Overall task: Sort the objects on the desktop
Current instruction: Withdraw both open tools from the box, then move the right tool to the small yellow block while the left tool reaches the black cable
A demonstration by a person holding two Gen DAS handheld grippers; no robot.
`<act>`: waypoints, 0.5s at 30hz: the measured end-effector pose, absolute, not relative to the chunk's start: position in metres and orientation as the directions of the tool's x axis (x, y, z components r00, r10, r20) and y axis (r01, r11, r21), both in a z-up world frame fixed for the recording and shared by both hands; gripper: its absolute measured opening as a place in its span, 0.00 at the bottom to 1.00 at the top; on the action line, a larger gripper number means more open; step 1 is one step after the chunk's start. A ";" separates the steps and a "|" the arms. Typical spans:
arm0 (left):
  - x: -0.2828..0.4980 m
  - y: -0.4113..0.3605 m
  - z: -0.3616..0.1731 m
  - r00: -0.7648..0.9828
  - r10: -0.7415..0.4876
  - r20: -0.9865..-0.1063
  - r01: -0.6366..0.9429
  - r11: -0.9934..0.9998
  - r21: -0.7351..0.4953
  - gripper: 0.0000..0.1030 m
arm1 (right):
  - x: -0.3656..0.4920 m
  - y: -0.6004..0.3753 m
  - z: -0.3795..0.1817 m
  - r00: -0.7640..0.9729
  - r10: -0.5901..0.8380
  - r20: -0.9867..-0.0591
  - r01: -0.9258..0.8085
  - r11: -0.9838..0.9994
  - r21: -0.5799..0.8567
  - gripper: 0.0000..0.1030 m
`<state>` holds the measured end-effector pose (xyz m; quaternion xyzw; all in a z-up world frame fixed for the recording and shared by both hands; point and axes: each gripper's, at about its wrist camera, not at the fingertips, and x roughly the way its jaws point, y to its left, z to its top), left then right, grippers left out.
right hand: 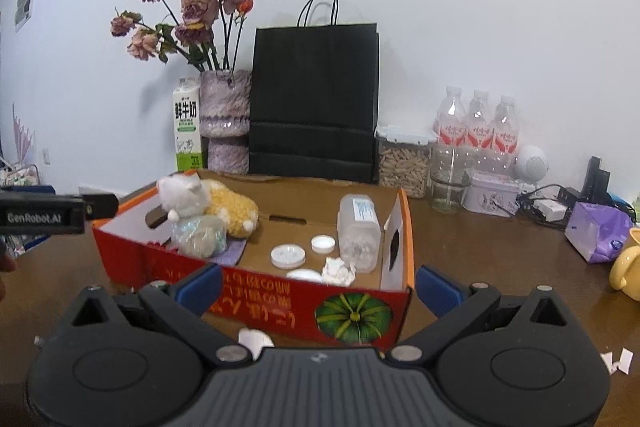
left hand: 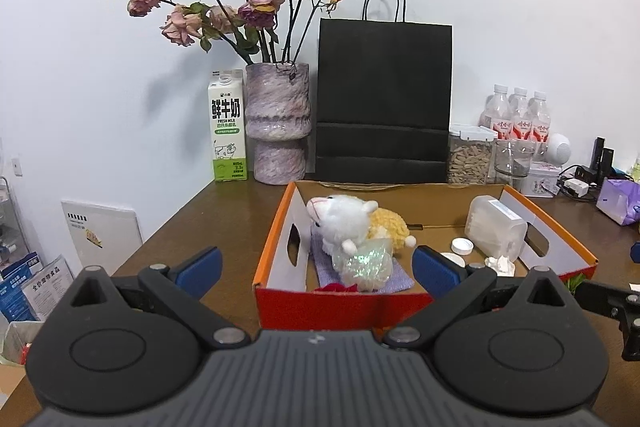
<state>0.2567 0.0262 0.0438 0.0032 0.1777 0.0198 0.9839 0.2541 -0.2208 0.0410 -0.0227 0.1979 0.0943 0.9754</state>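
Observation:
A red and orange cardboard box (left hand: 340, 307) (right hand: 280, 291) stands on the brown table. Inside lie a white plush sheep (left hand: 344, 223) (right hand: 184, 195), a yellow plush (left hand: 390, 227) (right hand: 236, 211), an iridescent pouch (left hand: 364, 265) (right hand: 200, 233) on a purple cloth, a clear plastic container (left hand: 496, 229) (right hand: 358, 231), white lids (left hand: 462, 246) (right hand: 288, 255) and a crumpled tissue (left hand: 500, 264) (right hand: 339, 270). My left gripper (left hand: 316, 269) hovers open before the box's left front. My right gripper (right hand: 319, 289) is open in front of the box's near wall. Neither holds anything.
Along the back wall stand a milk carton (left hand: 227, 127), a vase of dried roses (left hand: 278, 123), a black paper bag (left hand: 384, 99), a seed jar (right hand: 404, 159) and water bottles (right hand: 476, 123). A purple tissue pack (right hand: 598, 231), a yellow mug (right hand: 626, 267) and paper scraps (right hand: 616, 361) lie at the right.

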 end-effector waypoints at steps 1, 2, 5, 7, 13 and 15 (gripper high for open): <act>0.254 0.027 0.044 0.936 0.039 -0.351 -0.037 0.999 0.013 1.00 | 0.252 -0.221 0.039 0.901 0.175 -0.396 -0.194 0.981 -0.007 1.00; 0.252 0.027 0.043 0.935 0.038 -0.353 -0.036 0.999 0.014 1.00 | 0.250 -0.222 0.038 0.898 0.175 -0.403 -0.194 0.981 -0.007 1.00; 0.244 0.028 0.041 0.932 0.040 -0.359 -0.037 0.999 0.016 1.00 | 0.244 -0.224 0.032 0.890 0.173 -0.422 -0.196 0.981 -0.011 1.00; 0.239 0.028 0.039 0.930 0.039 -0.367 -0.034 0.999 0.020 1.00 | 0.241 -0.226 0.028 0.885 0.172 -0.433 -0.196 0.981 -0.012 1.00; 0.226 0.030 0.028 0.919 0.048 -0.391 -0.032 0.998 0.046 1.00 | 0.234 -0.234 0.009 0.856 0.146 -0.496 -0.176 0.984 -0.014 1.00; 0.222 0.033 0.024 0.915 0.051 -0.401 -0.036 0.998 0.044 1.00 | 0.232 -0.237 0.004 0.848 0.134 -0.512 -0.166 0.986 -0.016 1.00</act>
